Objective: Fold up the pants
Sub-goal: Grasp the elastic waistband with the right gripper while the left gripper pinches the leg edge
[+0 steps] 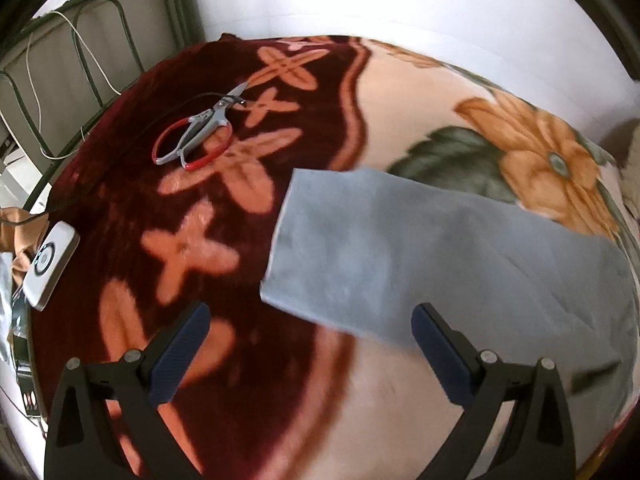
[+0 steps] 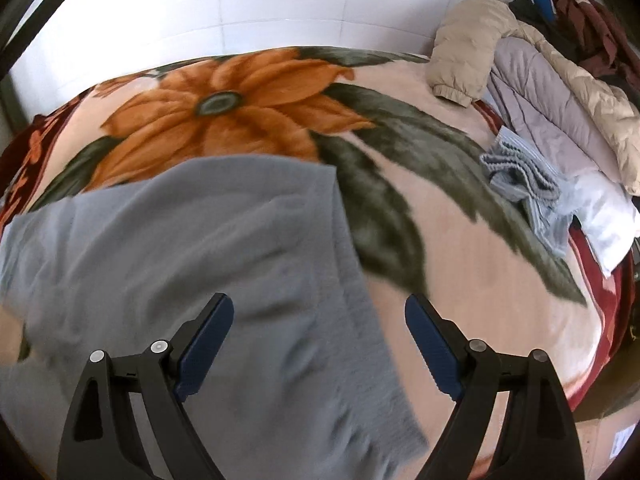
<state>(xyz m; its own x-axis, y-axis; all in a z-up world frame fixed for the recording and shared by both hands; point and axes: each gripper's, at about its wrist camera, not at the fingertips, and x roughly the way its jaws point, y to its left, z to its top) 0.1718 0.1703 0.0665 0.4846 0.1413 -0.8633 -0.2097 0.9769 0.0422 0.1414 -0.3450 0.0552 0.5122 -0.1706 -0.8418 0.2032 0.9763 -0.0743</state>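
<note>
Grey-blue pants (image 1: 420, 256) lie flat on a flowered blanket (image 1: 200, 220), running from the middle toward the right in the left wrist view. My left gripper (image 1: 310, 320) hangs open just above the near left end of the cloth, with nothing between its fingers. In the right wrist view the same pants (image 2: 180, 248) fill the lower left, with a ragged edge near the bottom. My right gripper (image 2: 320, 316) is open over the right edge of the fabric, empty. Both views are blurred by motion.
Red-handled shears (image 1: 200, 136) and a white device with a cable (image 1: 50, 264) lie on the blanket's left side. A metal bed rail (image 1: 80, 60) bounds the left. Jackets and bedding (image 2: 540, 88) and a small striped cloth (image 2: 524, 188) are piled at the right.
</note>
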